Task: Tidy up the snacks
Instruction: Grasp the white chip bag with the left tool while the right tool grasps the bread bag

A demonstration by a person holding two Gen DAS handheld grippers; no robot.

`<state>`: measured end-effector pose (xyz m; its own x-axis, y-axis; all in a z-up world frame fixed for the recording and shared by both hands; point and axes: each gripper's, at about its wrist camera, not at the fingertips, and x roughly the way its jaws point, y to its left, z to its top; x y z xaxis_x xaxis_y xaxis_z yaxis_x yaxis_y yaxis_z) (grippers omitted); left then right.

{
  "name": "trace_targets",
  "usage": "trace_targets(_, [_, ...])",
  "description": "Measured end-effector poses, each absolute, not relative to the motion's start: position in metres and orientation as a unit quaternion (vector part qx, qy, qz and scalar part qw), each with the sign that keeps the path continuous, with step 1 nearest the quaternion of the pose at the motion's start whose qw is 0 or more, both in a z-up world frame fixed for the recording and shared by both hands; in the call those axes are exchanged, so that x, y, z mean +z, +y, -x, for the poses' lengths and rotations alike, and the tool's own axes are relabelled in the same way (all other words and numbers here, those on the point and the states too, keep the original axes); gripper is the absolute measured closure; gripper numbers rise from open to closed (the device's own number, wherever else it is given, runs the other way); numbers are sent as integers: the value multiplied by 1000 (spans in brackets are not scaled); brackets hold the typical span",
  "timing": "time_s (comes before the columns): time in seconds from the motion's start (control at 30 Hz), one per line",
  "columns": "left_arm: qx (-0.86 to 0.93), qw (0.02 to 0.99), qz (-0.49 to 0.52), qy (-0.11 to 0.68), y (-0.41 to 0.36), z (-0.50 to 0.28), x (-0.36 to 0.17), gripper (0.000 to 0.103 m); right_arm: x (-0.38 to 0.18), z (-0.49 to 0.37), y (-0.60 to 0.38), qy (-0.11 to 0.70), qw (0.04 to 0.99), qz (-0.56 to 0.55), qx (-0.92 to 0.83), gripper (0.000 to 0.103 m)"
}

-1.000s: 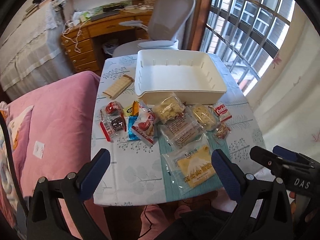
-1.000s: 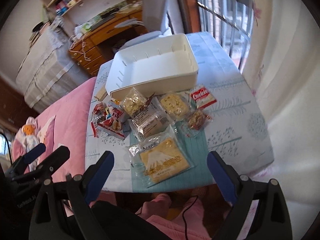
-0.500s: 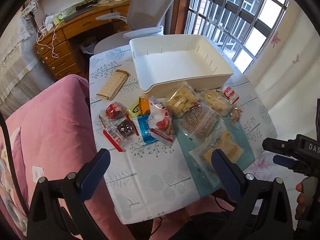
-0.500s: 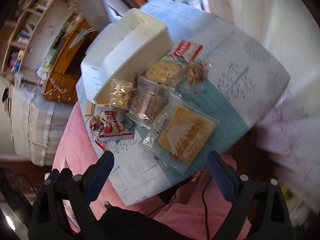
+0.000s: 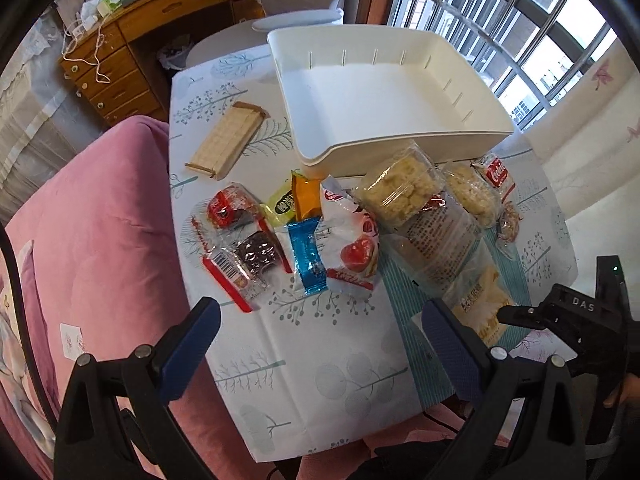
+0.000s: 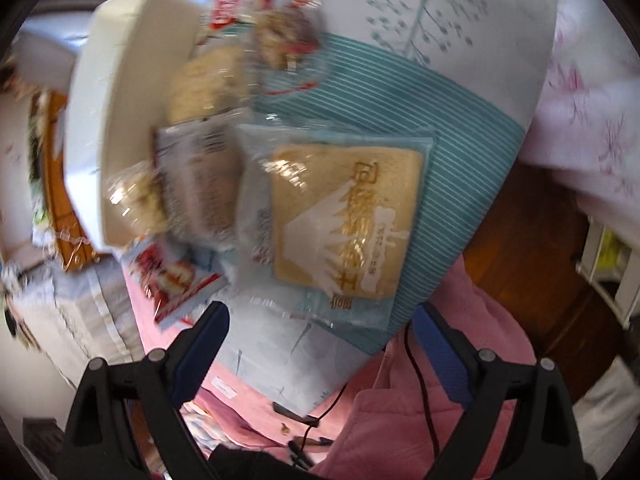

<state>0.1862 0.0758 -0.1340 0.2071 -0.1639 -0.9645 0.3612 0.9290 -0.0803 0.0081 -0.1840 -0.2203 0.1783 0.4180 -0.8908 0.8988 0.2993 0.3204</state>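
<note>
Right claw wide open above toast packet near table edge.

Left gripper: jaws spread wide, blue pads facing each other, nothing between them, pointing steeply downward. Right gripper: jaws likewise wide apart and empty, also aimed steeply down; its black body appears at the right edge of the left wrist view, a fingertip of the holding hand showing beneath it.
</note>
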Motion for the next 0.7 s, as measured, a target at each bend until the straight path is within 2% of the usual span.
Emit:
trace_targets(0.23, [-164, 736, -78, 652, 54, -221, -178, 3, -262, -18, -192, 604, 494, -563, -272, 11])
trace_targets(0.4, [-168, 706, -61, 686, 45, -236, -211, 9, -279, -26, -192, 614, 474, -565, -280, 11])
trace_targets(0.7, [-164, 670, -71, 721, 26, -253, -253, 38, -302, -43, -191, 638, 449, -558, -282, 3])
